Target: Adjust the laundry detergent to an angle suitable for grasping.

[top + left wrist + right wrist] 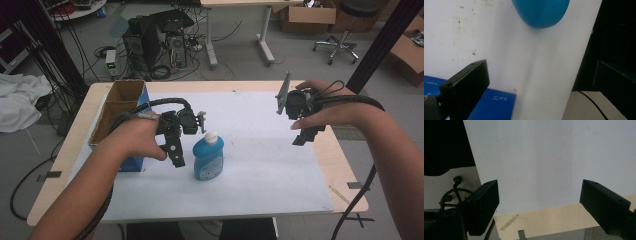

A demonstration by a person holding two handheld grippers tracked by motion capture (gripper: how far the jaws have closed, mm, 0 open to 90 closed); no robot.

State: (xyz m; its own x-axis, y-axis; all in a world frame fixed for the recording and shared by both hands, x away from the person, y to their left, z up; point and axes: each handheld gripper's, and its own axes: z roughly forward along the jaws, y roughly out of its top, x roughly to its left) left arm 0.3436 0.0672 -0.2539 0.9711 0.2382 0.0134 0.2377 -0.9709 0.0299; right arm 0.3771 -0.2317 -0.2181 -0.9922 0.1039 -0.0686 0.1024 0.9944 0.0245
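A blue bottle [208, 159] with a white cap stands upright on the white sheet [260, 165] near the table's middle. My left gripper [175, 156] hangs just left of the bottle, jaws pointing down, apart from it. In the left gripper view the jaws of the left gripper [541, 82] stand wide open with nothing between them, and the bottle's rounded blue body [540, 12] shows at the top. My right gripper [303, 136] is held above the sheet's right side, far from the bottle. The right gripper [541, 200] is open over bare sheet.
An open cardboard box [120, 107] with a blue side [491, 105] sits at the table's left edge, close behind my left hand. The wooden table edge [544, 220] with a strip of tape lies under the right gripper. Computers, cables and a stool stand on the floor beyond.
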